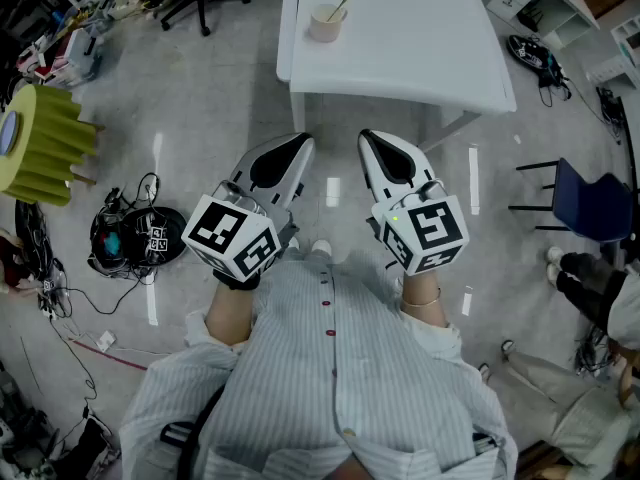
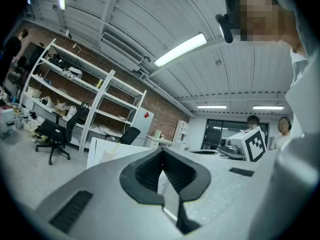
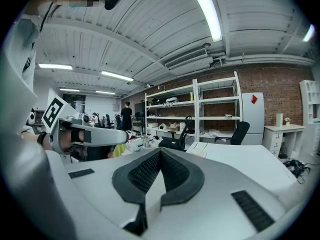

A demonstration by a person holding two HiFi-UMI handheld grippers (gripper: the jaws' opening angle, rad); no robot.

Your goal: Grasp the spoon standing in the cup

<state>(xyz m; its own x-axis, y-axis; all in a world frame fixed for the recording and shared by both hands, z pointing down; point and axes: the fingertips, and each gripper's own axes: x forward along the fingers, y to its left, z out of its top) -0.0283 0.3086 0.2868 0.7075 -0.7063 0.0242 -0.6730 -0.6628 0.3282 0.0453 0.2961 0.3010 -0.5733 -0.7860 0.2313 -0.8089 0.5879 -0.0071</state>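
The spoon (image 1: 342, 5) stands in a pale cup (image 1: 326, 23) in the upper middle of the head view. Its handle leans toward the upper right, clear of the rim. The cup sits near the left edge of a white worktop (image 1: 420, 48), with nothing else visible on that surface.

Both tongs are low in the frame, close to the person's body and well apart from the cup, over bare floor (image 1: 200, 98). The left tongs (image 1: 298, 146) and the right tongs (image 1: 368, 140) are each closed tip to tip on nothing. Each gripper's own view confirms this: the ribbed pads meet at the point with no object between them (image 2: 161, 151) (image 3: 160, 151).

The step in hand looks like the approach. It would go best with one pair of tongs, probably the right, since the handle leans that way. The tongs should be opened before they reach the cup and brought in above the rim. They should close on the bare upper handle, with the pads across its flat faces. The cup looks light and sits near the edge, so a sideways nudge could tip it. Drawing the spoon out along its lean should avoid that.
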